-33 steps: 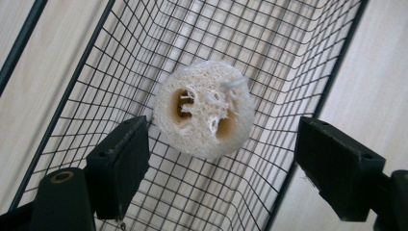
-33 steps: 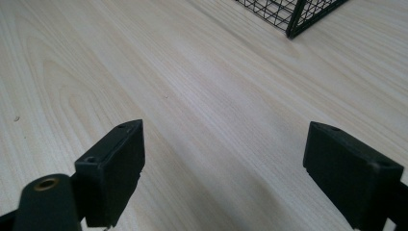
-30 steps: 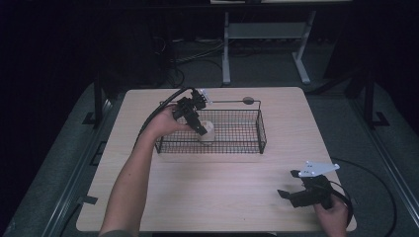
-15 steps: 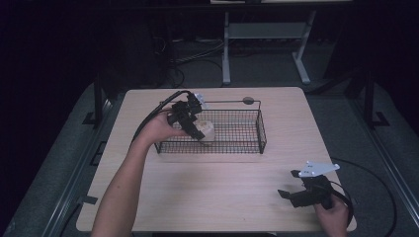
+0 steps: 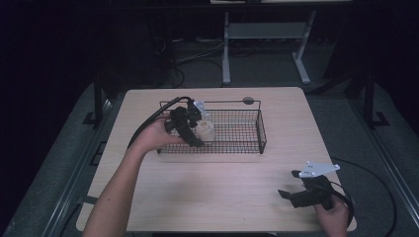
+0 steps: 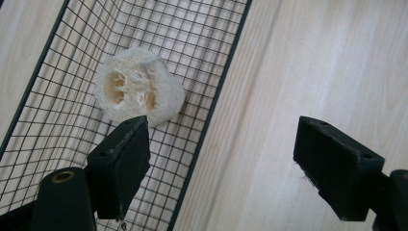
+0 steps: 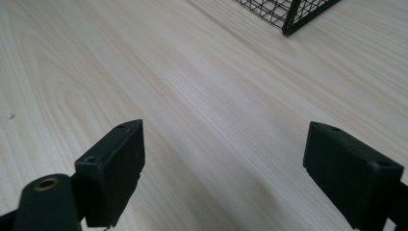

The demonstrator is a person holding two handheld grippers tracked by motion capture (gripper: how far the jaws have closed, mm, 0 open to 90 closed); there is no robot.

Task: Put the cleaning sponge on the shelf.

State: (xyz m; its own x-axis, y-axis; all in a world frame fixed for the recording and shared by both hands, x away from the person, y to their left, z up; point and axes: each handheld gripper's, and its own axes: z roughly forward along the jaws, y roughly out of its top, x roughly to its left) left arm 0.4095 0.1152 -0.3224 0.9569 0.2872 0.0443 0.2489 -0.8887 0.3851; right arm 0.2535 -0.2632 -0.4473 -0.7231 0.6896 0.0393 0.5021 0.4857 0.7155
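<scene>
Since the earlier frames, the left hand-held gripper has shifted from the far left corner of the wire basket toward the near wall, and the loofah piece no longer sits between its jaws.

1. Left hand-held gripper: jaws spread wide and empty. In the left gripper view the left hand-held gripper straddles the basket's wall: one jaw hangs over the mesh floor, the other over the bare table outside the wire basket.

2. Task object: the loofah piece, a pale, fibrous, hollow-cored cylinder, lies on its side on the basket floor, at the left end, close against one long wall. It is just beyond the tip of the inner jaw; whether the two touch cannot be determined.

3. Right hand-held gripper: held low over the near right part of the table, well apart from the basket. In the right gripper view the right hand-held gripper has its jaws spread, nothing between them, with a basket corner visible farther off.

4. Assessment: the release appears complete, so the placing of the loofah in the basket is judged done. The likely remaining action is to lift the left unit clear without catching a jaw on the basket rim.
</scene>
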